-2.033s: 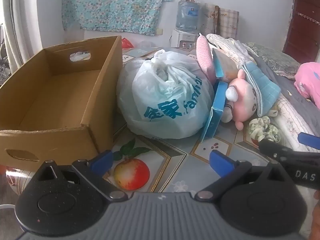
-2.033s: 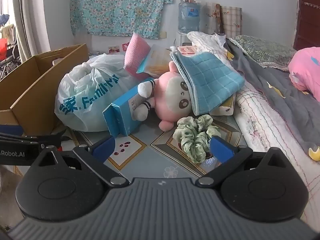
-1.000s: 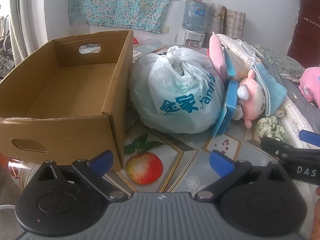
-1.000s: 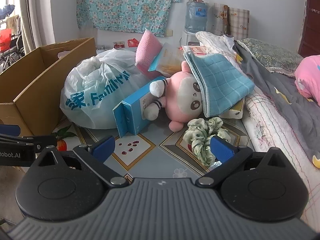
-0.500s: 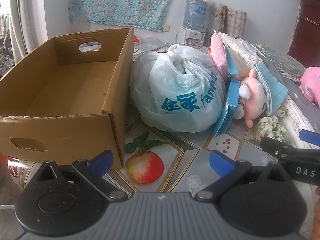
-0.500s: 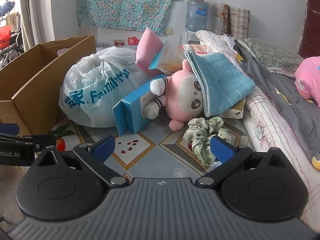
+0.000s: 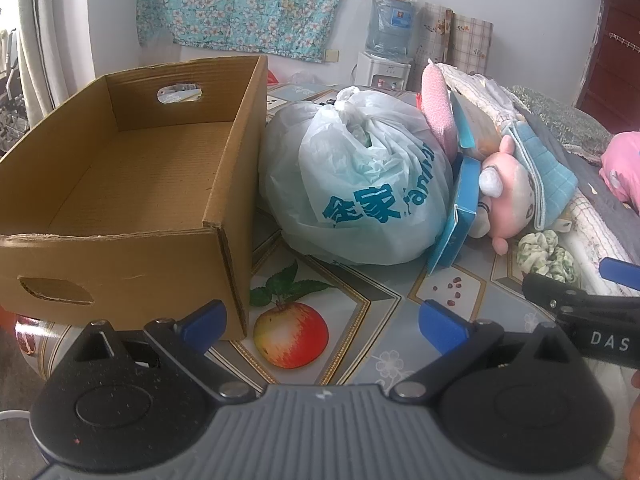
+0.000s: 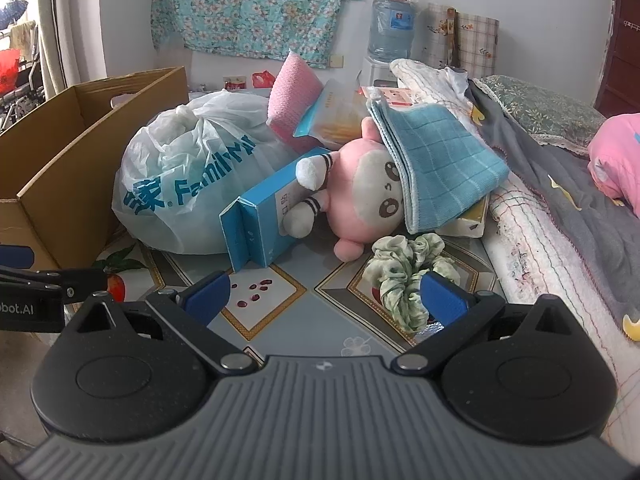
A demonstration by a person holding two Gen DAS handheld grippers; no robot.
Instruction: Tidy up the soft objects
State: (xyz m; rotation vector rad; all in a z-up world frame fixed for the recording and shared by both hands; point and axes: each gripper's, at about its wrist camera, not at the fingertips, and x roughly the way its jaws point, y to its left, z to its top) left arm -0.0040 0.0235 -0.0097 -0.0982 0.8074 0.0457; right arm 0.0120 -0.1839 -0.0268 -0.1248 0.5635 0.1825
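Left gripper (image 7: 322,326) hovers low over the table's fruit-patterned cloth (image 7: 384,316), jaws spread wide with nothing between them; a printed red apple (image 7: 291,335) lies in the gap. Right gripper (image 8: 325,294) likewise spread and empty, its right fingertip just in front of a green scrunchie (image 8: 402,270) lying flat on the cloth. Each gripper shows at the edge of the other's view, well apart. Open cardboard box (image 7: 120,184) stands on the left of the table, nothing visible inside, hand-holes cut in both short ends. Just beside its right wall sits a knotted white plastic bag (image 7: 356,184) with blue lettering, bulging. A blue carton (image 8: 264,220) leans against the bag's right side. A pink plush toy (image 8: 360,204) lies on its side against the carton, one white paw resting on it. A folded blue checked cloth (image 8: 436,164) is draped over the plush's head. Behind, a pink sponge-like pad (image 8: 294,98) stands tilted, with a clear packet (image 8: 338,114) leaning beside it. The scrunchie lies just in front of the plush, near the edge of a quilted bed (image 8: 532,240) on the right. Floral curtain (image 8: 256,4) and water dispenser bottle (image 8: 390,28) at the back wall.
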